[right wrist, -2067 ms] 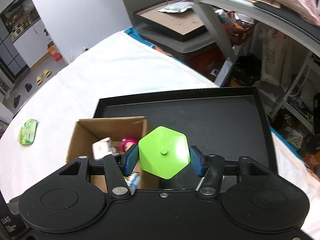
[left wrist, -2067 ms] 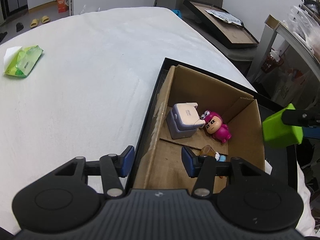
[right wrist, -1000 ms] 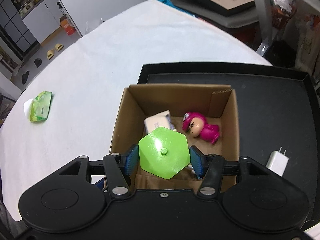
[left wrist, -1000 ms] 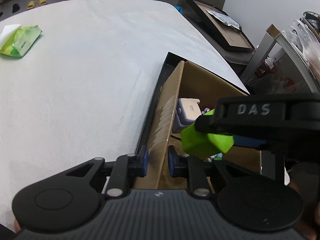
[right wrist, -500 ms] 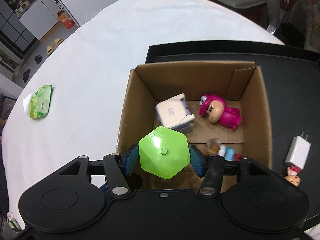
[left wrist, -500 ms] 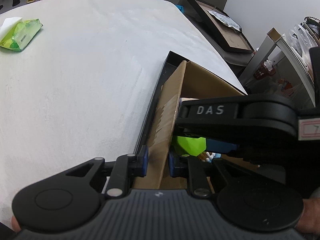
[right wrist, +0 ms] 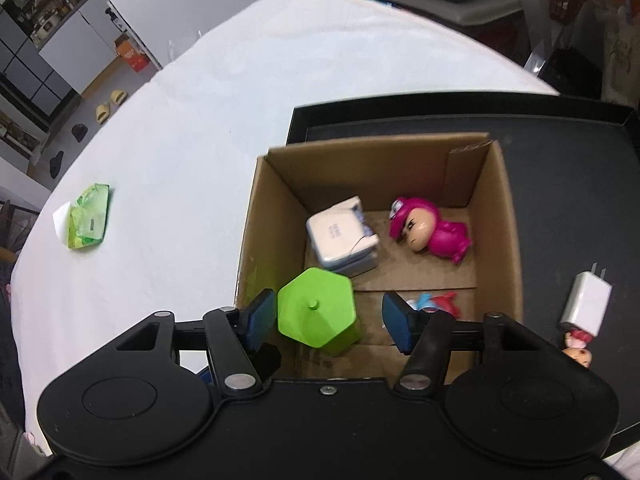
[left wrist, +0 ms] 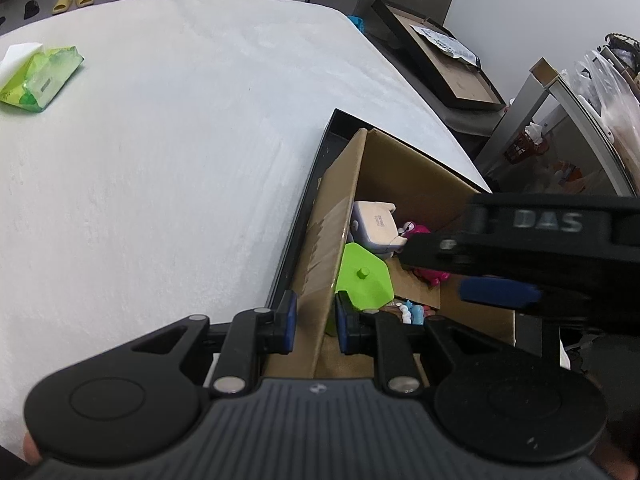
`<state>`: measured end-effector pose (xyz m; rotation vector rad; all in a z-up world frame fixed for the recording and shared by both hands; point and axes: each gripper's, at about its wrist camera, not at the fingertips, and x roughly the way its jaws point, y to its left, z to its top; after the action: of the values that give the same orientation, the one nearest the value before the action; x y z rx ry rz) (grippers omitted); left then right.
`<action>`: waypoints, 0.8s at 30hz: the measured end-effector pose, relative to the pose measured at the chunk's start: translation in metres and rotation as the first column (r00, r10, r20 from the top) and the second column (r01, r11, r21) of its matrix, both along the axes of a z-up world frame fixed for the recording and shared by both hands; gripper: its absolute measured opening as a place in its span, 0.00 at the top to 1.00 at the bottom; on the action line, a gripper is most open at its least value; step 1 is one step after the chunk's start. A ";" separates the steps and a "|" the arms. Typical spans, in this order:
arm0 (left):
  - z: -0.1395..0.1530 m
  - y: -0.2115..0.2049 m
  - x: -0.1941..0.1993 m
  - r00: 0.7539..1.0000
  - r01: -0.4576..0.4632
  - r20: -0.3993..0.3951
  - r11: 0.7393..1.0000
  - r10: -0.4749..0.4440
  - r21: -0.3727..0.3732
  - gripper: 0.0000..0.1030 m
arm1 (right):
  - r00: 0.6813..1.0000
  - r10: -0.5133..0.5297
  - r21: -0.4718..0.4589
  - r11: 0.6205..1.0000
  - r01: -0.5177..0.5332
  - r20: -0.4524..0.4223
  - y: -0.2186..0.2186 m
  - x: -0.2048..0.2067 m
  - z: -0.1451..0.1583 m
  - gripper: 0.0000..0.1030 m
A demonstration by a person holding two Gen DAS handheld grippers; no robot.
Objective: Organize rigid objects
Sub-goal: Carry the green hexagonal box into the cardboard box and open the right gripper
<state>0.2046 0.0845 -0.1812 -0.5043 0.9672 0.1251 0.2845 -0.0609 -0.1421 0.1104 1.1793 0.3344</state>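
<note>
My left gripper (left wrist: 313, 322) is clamped on the cardboard box (left wrist: 320, 256) near-left wall. The green hexagon block (right wrist: 317, 312) sits in the box's near-left corner; my right gripper (right wrist: 330, 318) is spread wide above it, not touching. Only the right view shows the white charger (right wrist: 585, 297) on the black tray (right wrist: 568, 184), beside the box's right wall.

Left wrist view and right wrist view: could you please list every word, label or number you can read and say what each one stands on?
"DAS": raised letters on the black body of the right gripper, slightly blurred.
White charger block in the cardboard box: small grey print, too small to read.
Green packet on the table: label too small to read.
Orange carton on the floor: unreadable.
</note>
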 end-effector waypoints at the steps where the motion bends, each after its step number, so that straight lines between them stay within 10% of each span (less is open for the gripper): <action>1: 0.001 -0.001 0.000 1.000 0.001 0.004 1.000 -0.001 0.006 0.82 | 1.000 -0.002 0.002 1.000 0.002 0.006 -0.003 0.000 0.003 0.43; 24: 0.006 -0.022 0.008 0.999 0.020 -0.042 0.993 -0.015 0.117 0.76 | 0.982 -0.168 0.026 0.986 0.167 0.083 -0.131 -0.012 0.019 0.28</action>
<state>0.2121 0.0626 -0.1755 -0.3859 0.9984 0.1761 0.2729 -0.1919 -0.1226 0.2091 1.0746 0.2003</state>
